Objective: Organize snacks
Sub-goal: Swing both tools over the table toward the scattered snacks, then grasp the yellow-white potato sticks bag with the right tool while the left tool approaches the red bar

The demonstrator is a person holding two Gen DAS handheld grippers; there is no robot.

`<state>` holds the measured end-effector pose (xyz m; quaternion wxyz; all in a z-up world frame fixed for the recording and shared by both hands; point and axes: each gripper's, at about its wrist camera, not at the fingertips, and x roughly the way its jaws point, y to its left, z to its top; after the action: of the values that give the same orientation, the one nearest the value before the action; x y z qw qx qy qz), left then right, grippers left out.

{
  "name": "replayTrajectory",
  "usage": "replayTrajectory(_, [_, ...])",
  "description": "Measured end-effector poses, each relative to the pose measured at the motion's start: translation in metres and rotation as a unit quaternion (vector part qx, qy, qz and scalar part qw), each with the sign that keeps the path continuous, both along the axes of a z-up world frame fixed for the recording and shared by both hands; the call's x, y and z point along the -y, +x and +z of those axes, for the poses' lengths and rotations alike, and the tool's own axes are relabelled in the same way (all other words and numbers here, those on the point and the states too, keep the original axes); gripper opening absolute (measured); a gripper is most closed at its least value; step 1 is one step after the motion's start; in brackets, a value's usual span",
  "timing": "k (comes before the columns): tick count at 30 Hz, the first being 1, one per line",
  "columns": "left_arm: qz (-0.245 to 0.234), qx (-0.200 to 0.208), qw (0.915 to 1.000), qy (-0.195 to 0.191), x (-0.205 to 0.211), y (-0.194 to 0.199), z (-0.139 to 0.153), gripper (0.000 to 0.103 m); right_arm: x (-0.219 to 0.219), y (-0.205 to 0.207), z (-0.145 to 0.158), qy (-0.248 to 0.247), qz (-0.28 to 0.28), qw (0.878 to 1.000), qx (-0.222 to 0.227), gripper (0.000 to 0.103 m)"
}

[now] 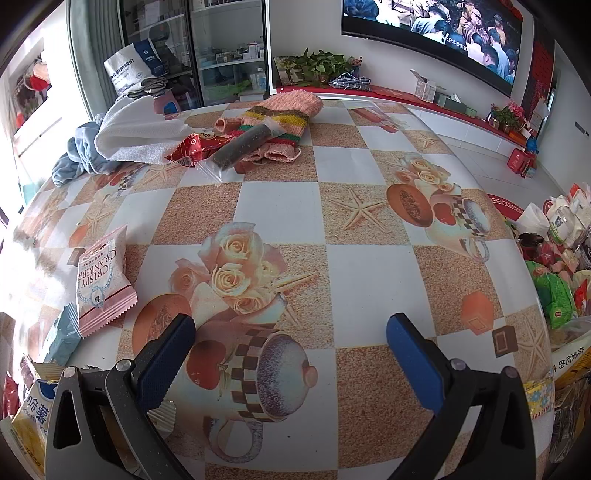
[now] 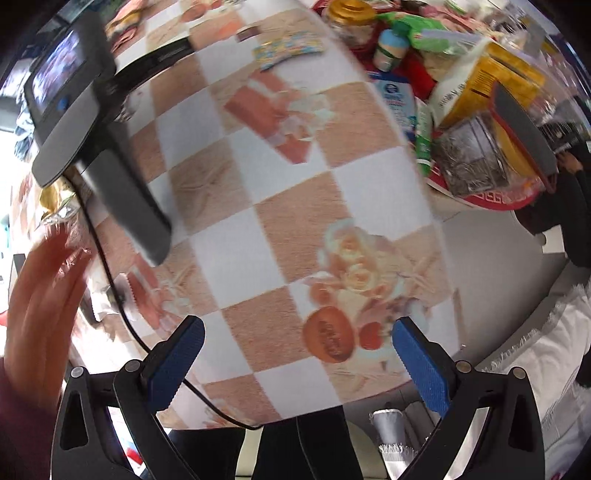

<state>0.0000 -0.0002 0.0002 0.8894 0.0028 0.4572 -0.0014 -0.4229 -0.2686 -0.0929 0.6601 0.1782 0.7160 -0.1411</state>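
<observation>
My left gripper (image 1: 290,334) is open and empty, low over the patterned tablecloth (image 1: 369,266). A pink Crispy Cranberry packet (image 1: 101,282) lies to its left, with a blue packet (image 1: 61,338) and a yellow chip bag (image 1: 29,424) below it. A red snack packet (image 1: 195,147) and a dark roll in clear wrap (image 1: 240,146) lie at the far side. My right gripper (image 2: 297,350) is open and empty above the table's near edge. A pile of snacks, with a yellow bag (image 2: 491,85) and a green bag (image 2: 428,33), fills a red tray (image 2: 491,201) at the upper right.
A white towel (image 1: 140,129), blue cloth (image 1: 79,155) and a knitted piece (image 1: 280,118) lie at the table's far side. More snacks (image 1: 554,288) crowd the right edge. The other handheld device (image 2: 85,122) and a blurred hand (image 2: 40,295) are left in the right wrist view.
</observation>
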Motion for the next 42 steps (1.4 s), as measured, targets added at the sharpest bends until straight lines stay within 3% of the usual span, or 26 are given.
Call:
replayTrajectory(8, [-0.001,-0.001,1.0,0.004,0.001,0.001,0.0,0.103,0.027,-0.009,0.002,-0.02,-0.016,1.0,-0.009,0.102])
replayTrajectory(10, [-0.016,-0.031,0.9994,0.005,0.0,0.002,0.002,0.103,0.028,-0.01,0.002,-0.025,-0.019,0.999,-0.002,0.102])
replayTrajectory(13, [-0.076,-0.093,0.9923,0.028,0.004,0.002,0.008,0.103,0.033,-0.003,0.006,-0.039,-0.024,0.999,0.003,0.102])
replayTrajectory(15, [-0.111,-0.104,0.9882,0.012,0.0,-0.012,0.026,0.103,0.036,0.008,0.007,-0.031,-0.03,0.999,0.018,0.102])
replayTrajectory(18, [-0.156,-0.067,0.9855,0.003,-0.015,-0.05,0.068,0.103,0.042,0.03,0.007,-0.019,-0.051,0.998,0.036,0.102])
replayTrajectory(20, [-0.166,-0.069,0.9837,0.005,-0.029,-0.066,0.086,0.103,0.038,0.042,0.006,-0.011,-0.057,0.997,0.041,0.102])
replayTrajectory(21, [-0.163,-0.069,0.9841,-0.002,-0.041,-0.074,0.091,0.103,0.033,0.051,0.006,-0.007,-0.053,0.998,0.046,0.102])
replayTrajectory(22, [-0.155,-0.084,0.9841,-0.021,-0.062,-0.081,0.095,0.103,0.028,0.057,0.005,0.0,-0.045,0.998,0.052,0.102])
replayTrajectory(24, [-0.129,-0.123,0.9837,-0.023,-0.101,-0.087,0.092,0.103,0.008,0.071,0.003,0.008,-0.021,0.998,0.051,0.102])
replayTrajectory(28, [-0.045,-0.158,0.9858,0.034,-0.174,-0.084,0.079,0.103,-0.038,0.096,-0.006,0.029,0.034,0.998,0.035,0.102])
replayTrajectory(33, [0.02,-0.192,0.9769,0.091,-0.252,-0.077,0.053,0.103,-0.104,0.138,-0.004,0.063,0.065,0.995,0.05,0.102])
replayTrajectory(38, [0.01,-0.214,0.9719,0.098,-0.268,-0.065,0.035,0.103,-0.165,0.202,-0.005,0.082,0.095,0.99,0.066,0.102])
replayTrajectory(42, [-0.012,-0.223,0.969,0.106,-0.26,-0.057,0.019,0.103,-0.184,0.23,-0.03,0.088,0.119,0.988,0.033,0.102])
